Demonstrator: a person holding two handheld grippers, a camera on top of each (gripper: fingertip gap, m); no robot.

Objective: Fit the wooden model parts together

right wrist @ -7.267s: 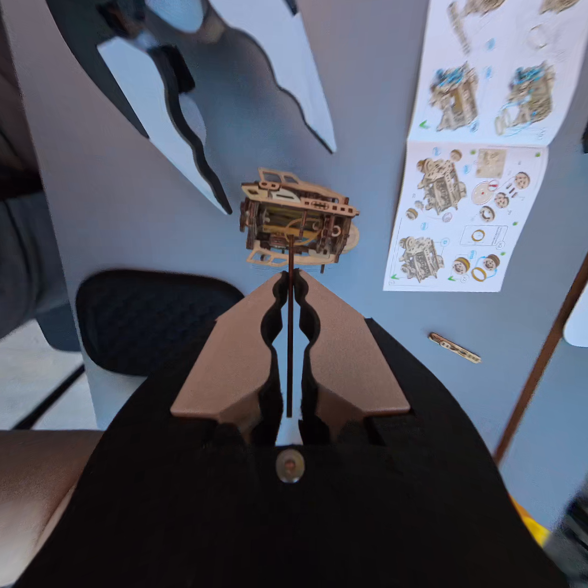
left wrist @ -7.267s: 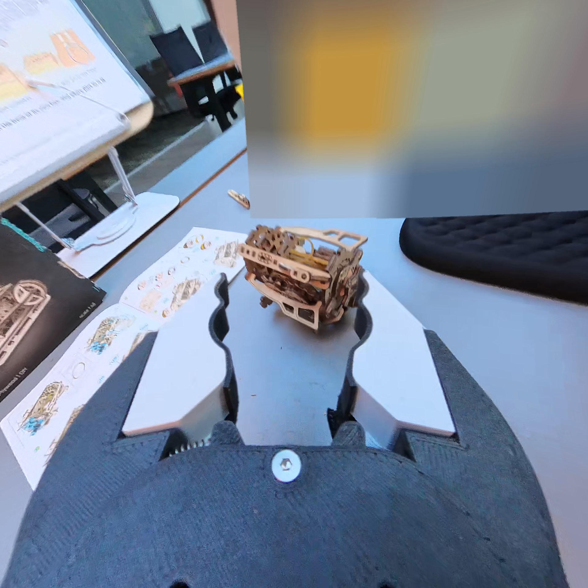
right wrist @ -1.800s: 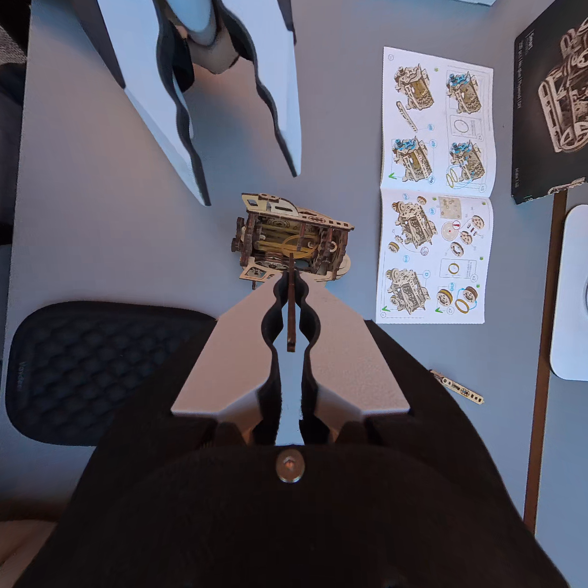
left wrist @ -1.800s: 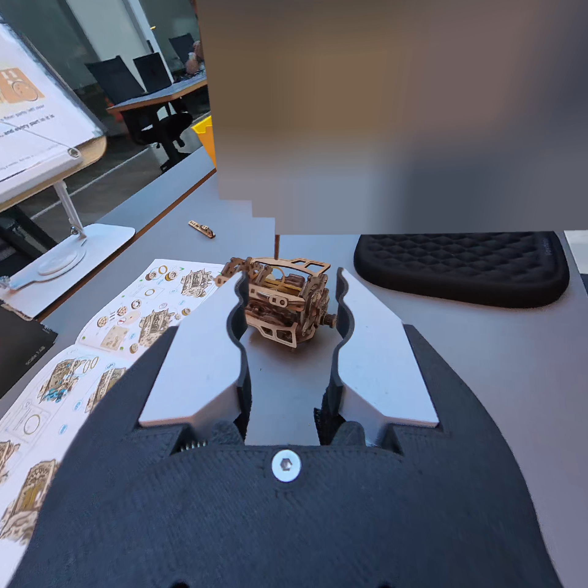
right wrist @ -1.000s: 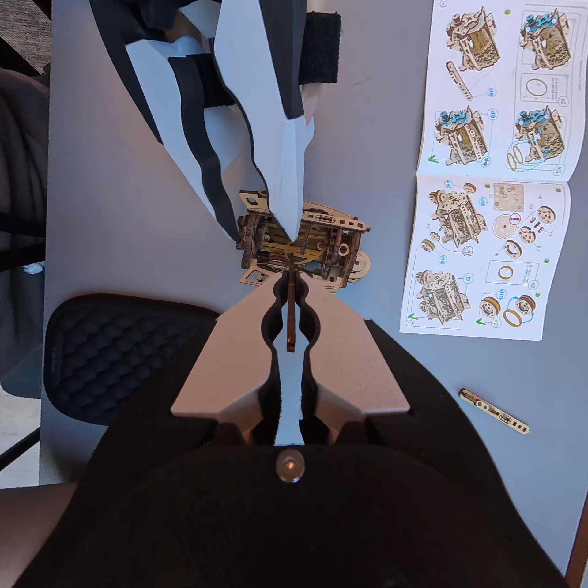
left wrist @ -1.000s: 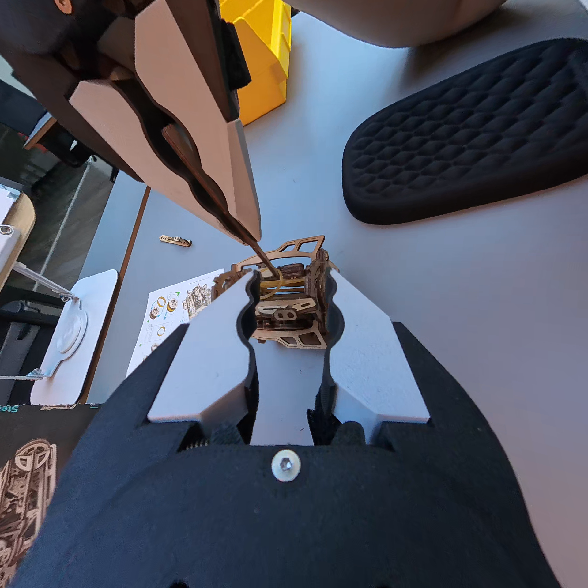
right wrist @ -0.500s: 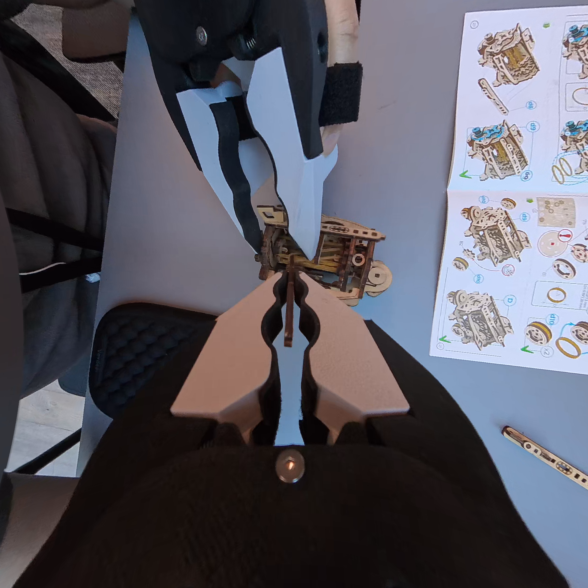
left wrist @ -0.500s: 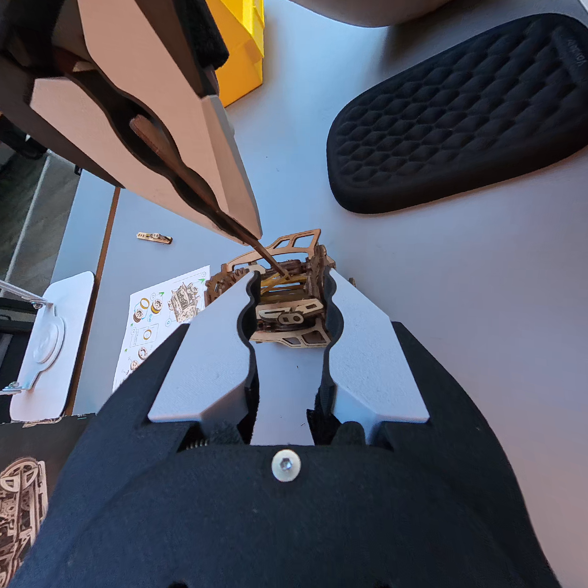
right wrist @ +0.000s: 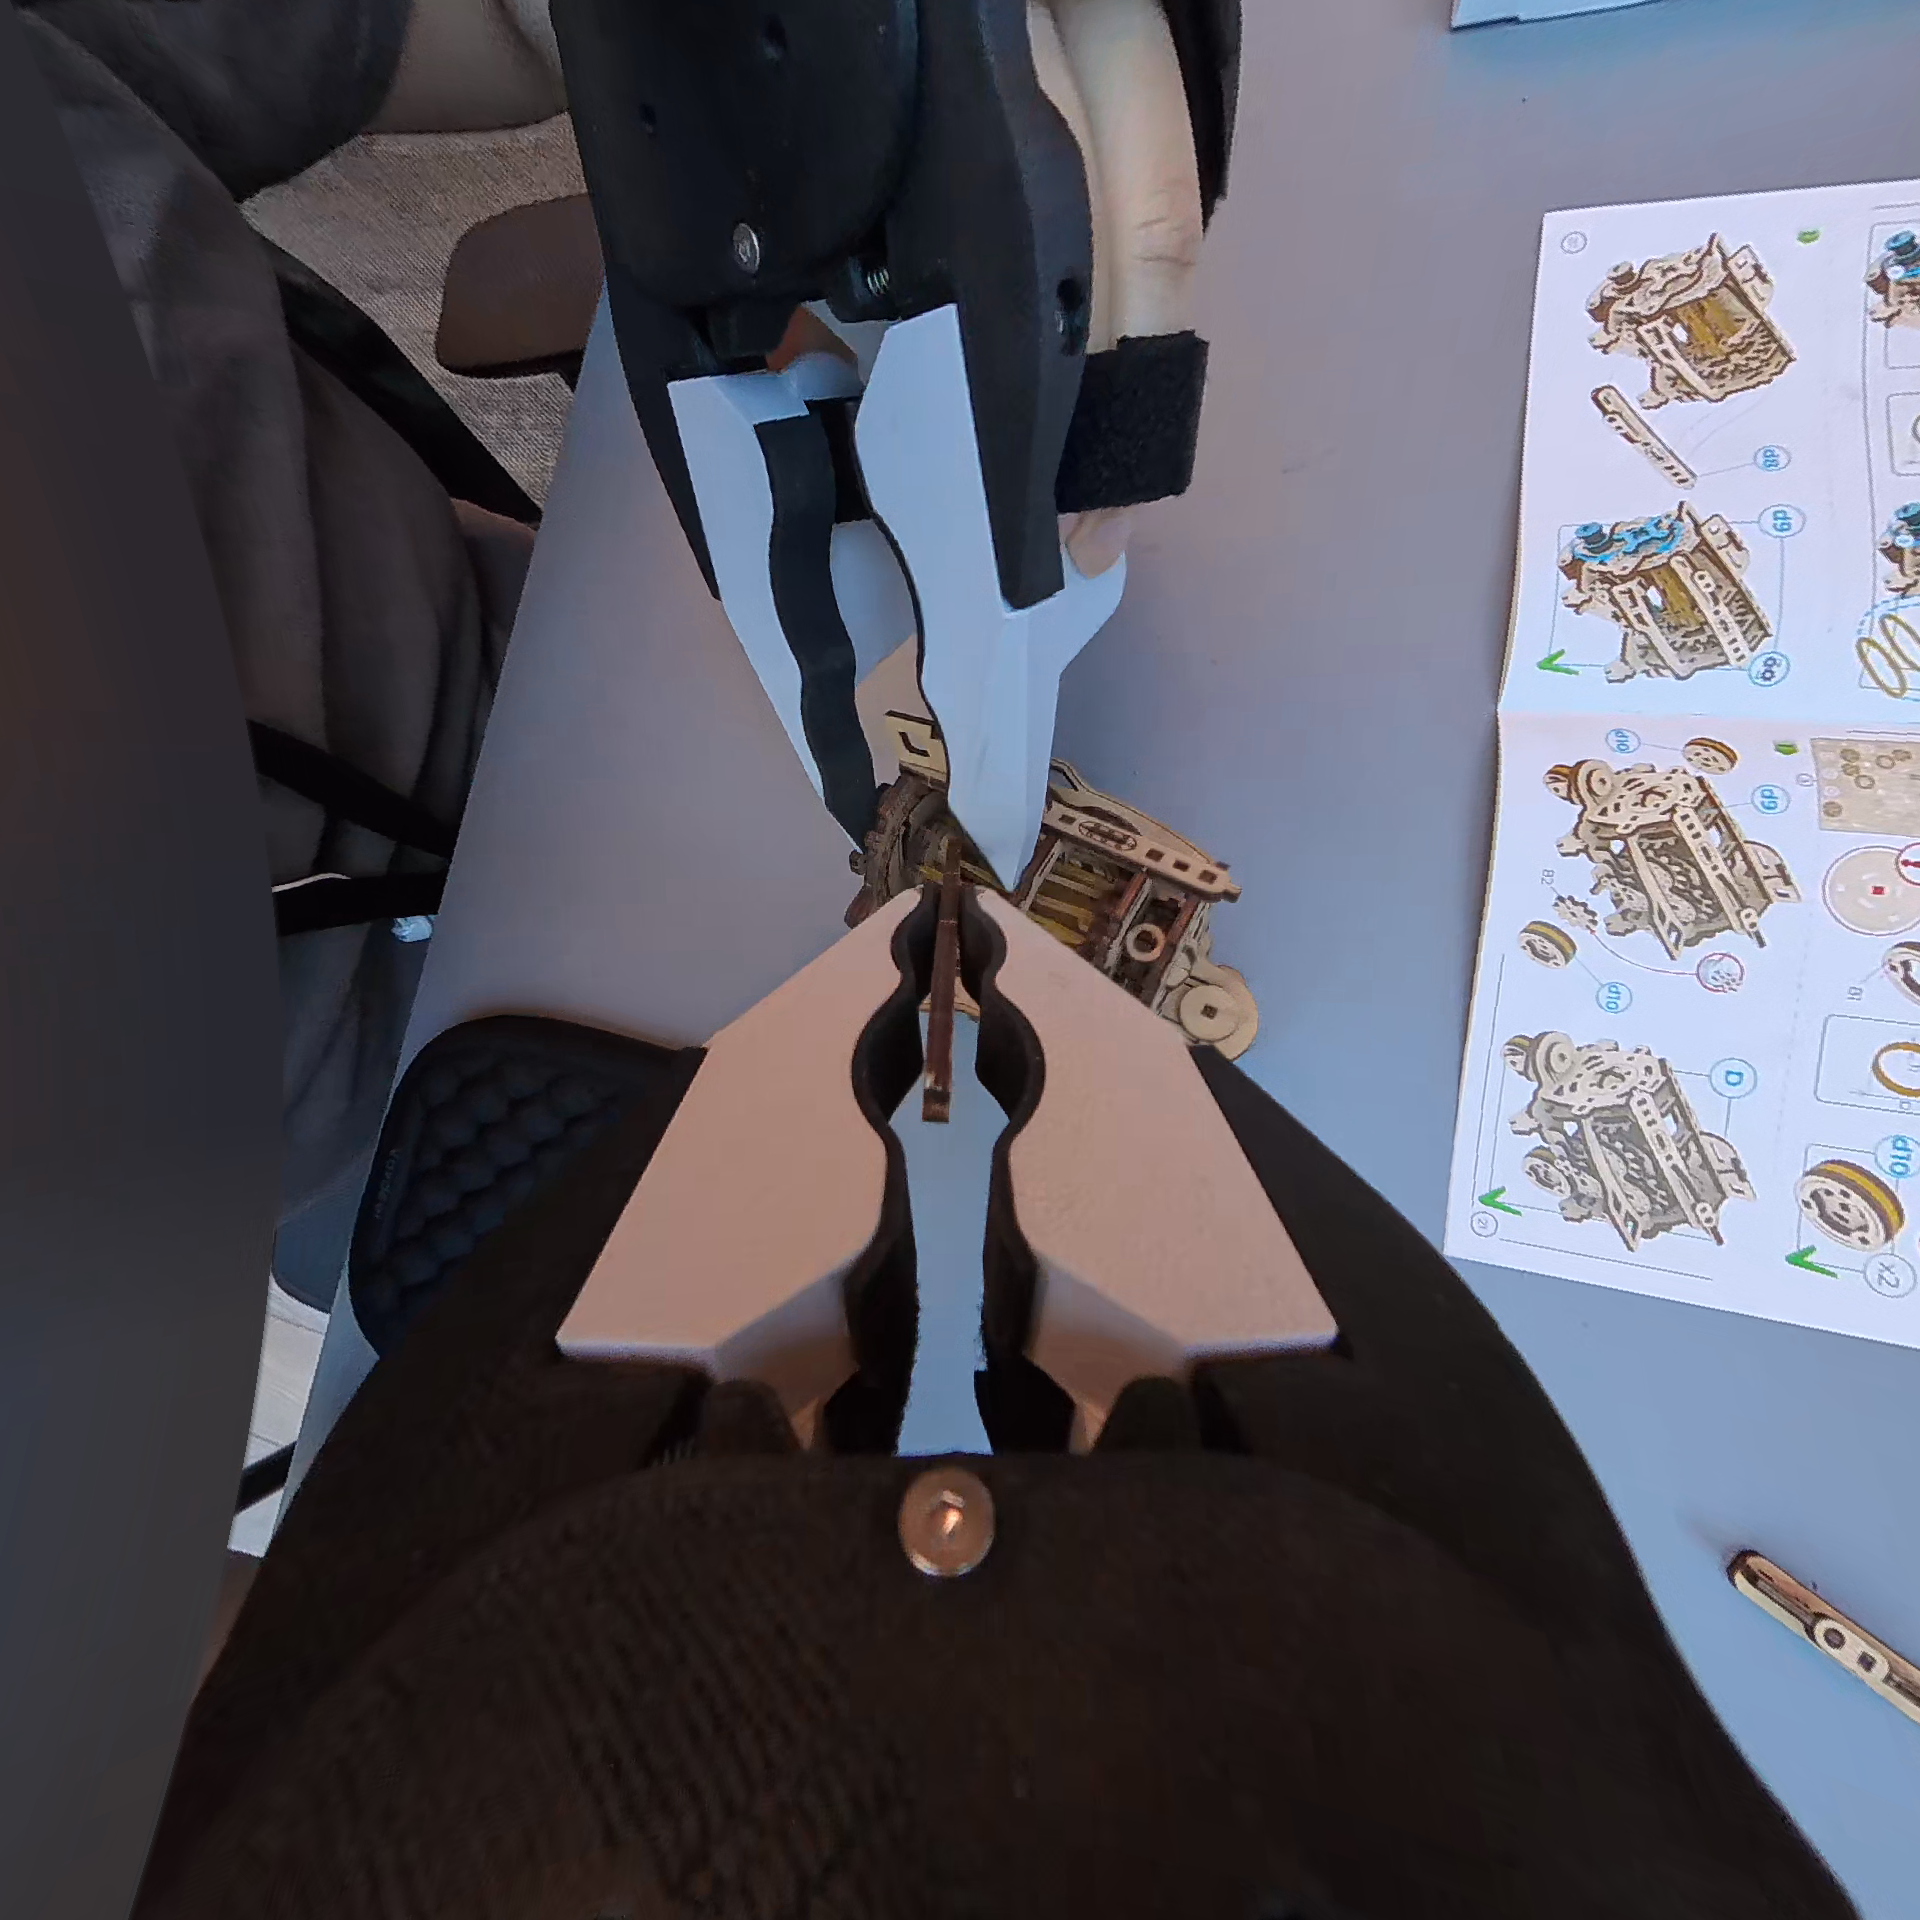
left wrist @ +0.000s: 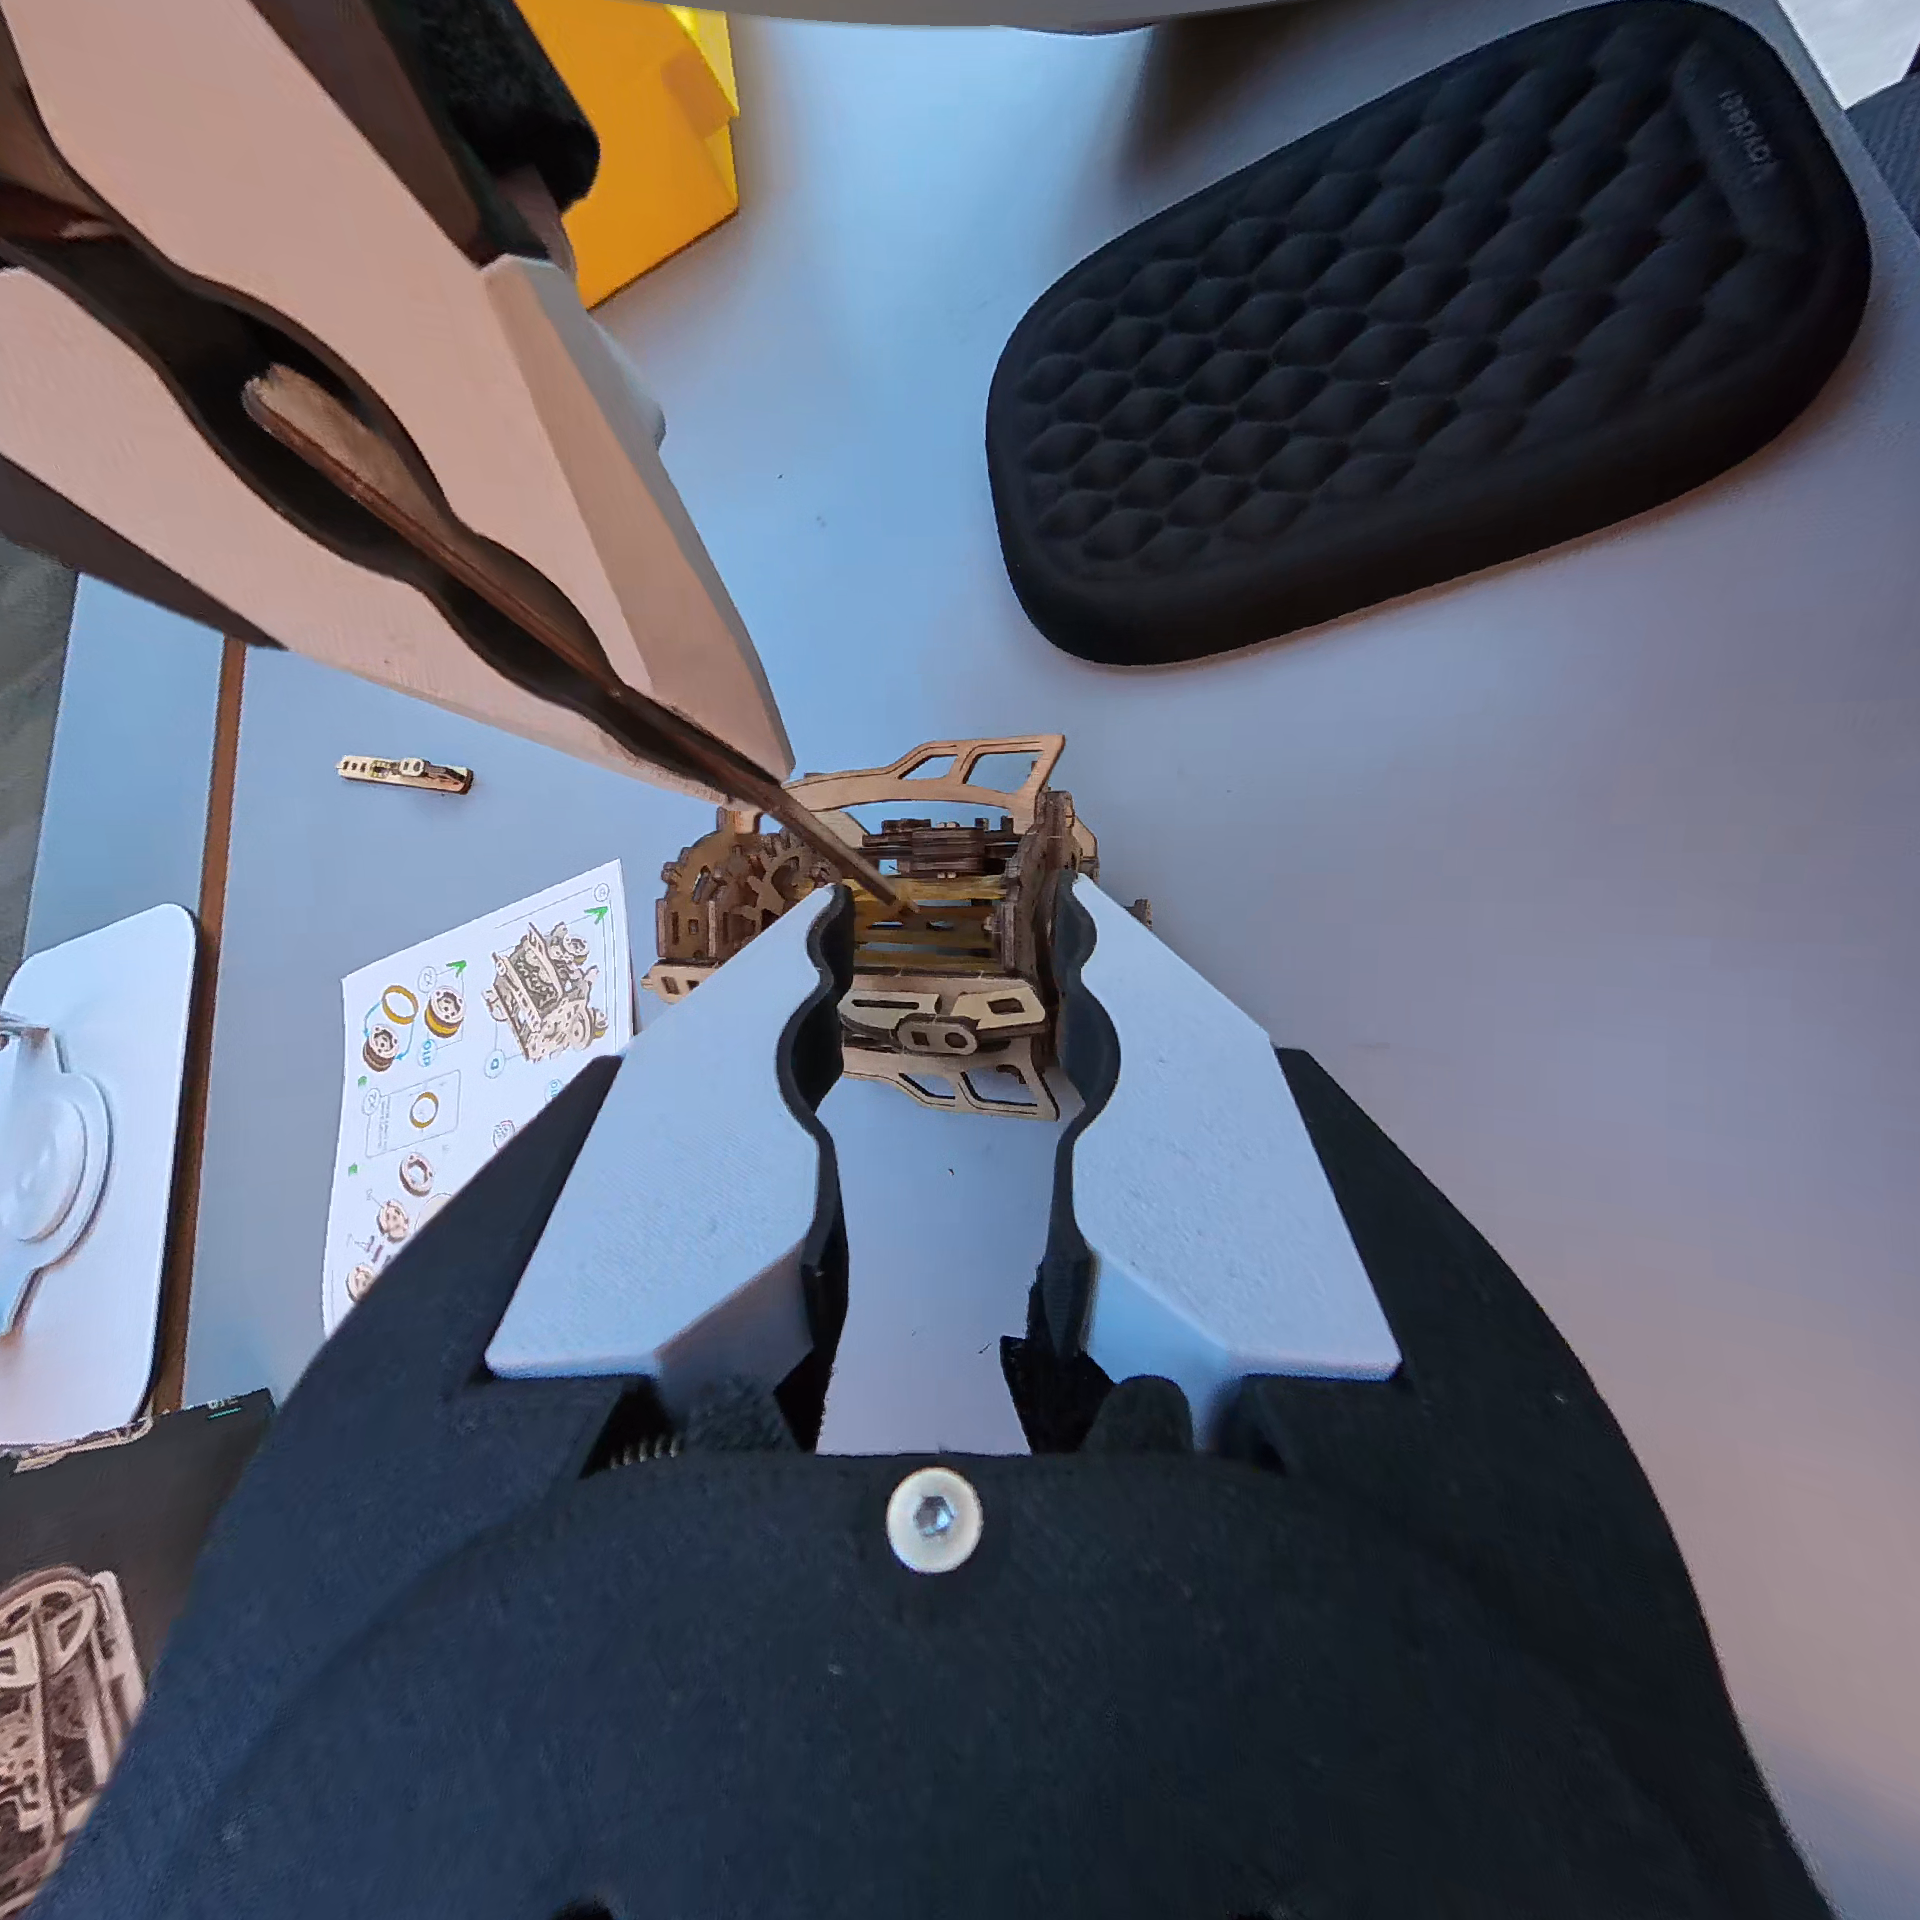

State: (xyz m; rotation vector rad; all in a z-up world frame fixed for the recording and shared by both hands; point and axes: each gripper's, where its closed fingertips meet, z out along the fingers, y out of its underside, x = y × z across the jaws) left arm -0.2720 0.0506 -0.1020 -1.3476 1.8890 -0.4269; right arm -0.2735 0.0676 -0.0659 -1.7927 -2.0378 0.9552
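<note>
The wooden model (left wrist: pixel 945 997), a small open frame with gears and yellow rubber bands, stands on the grey table (left wrist: pixel 1455 1039). My left gripper (left wrist: pixel 945 925) clasps it by its two sides. My right gripper (right wrist: pixel 940 909) is shut on a thin dark wooden strip (right wrist: pixel 938 1023). In the left wrist view the right gripper (left wrist: pixel 764 764) comes in from the upper left, and the strip's tip (left wrist: pixel 873 883) pokes into the top of the model among the rubber bands. In the right wrist view the left gripper (right wrist: pixel 935 831) comes down from above onto the model (right wrist: pixel 1122 904).
A black honeycomb pad (left wrist: pixel 1434 343) lies at the back right, and a yellow bin (left wrist: pixel 655 156) at the back. The instruction sheet (right wrist: pixel 1704 727) and a loose wooden strip (left wrist: pixel 405 774) lie beside the model. A dark printed box (left wrist: pixel 62 1621) and a white plate (left wrist: pixel 83 1143) are on the left. Across from one pair of fingers to the other is roughly 4 cm.
Both grippers keep their hold. The right gripper has swung lower and closer over the model, with the strip's tip staying in the rubber bands. The model has turned a little with the left gripper.
</note>
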